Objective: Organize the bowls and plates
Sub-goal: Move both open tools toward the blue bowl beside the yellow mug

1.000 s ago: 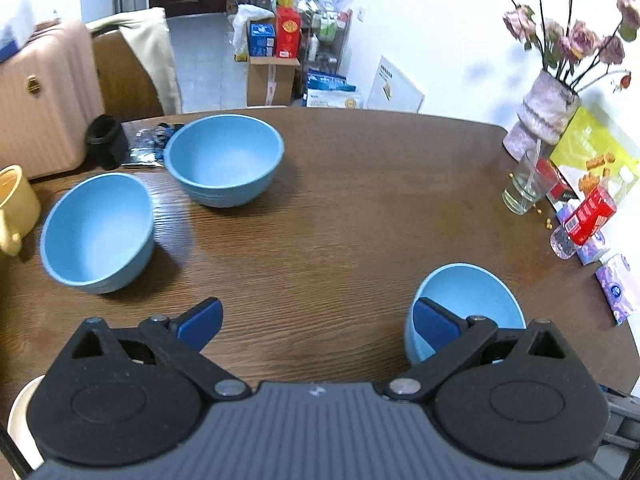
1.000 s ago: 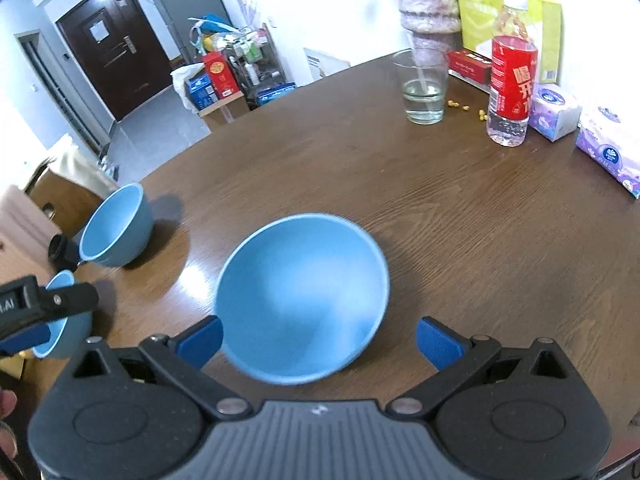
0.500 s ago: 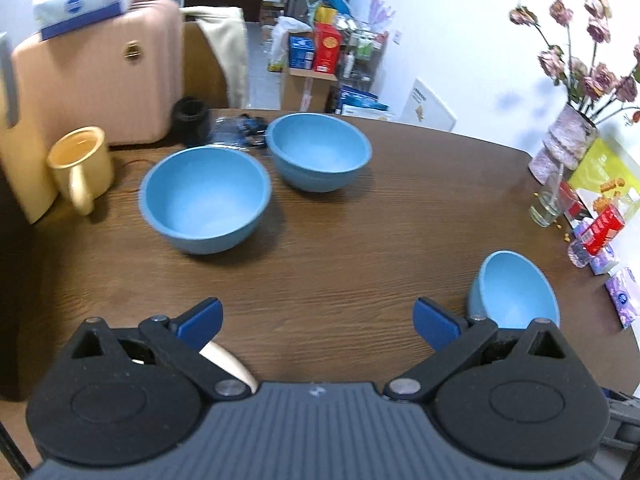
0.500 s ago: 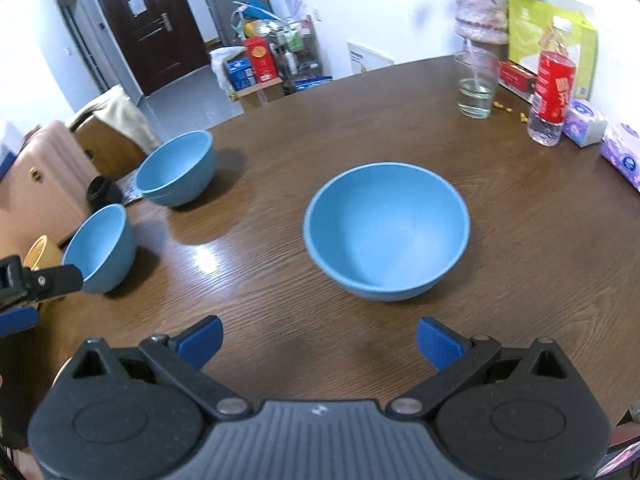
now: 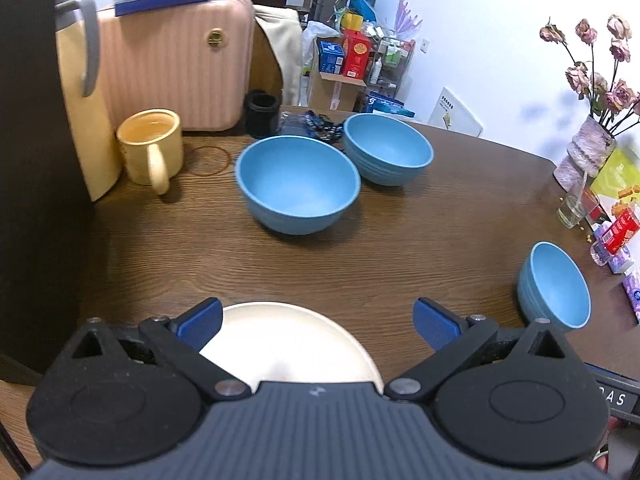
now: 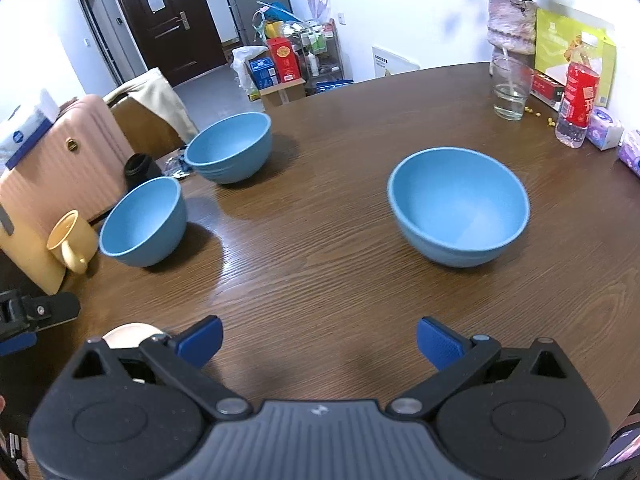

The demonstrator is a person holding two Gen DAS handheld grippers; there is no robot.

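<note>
Plate: cream plate lies flat at the table's near edge, directly under and between the left gripper's wide-spread, empty fingers.
Nearer arm: left; the right gripper, also wide and empty, sits beside it.
Bowls: lone bowl ahead of the right gripper; two bowls touching, far left.

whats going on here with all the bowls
A person holds a pair of tongs in each hand over a wooden table, sorting dishes. Both the left tongs and right tongs are open and empty. Three blue bowls stand apart on the table: two near the yellow mug, one alone. A cream plate lies just under the left tongs.
</note>
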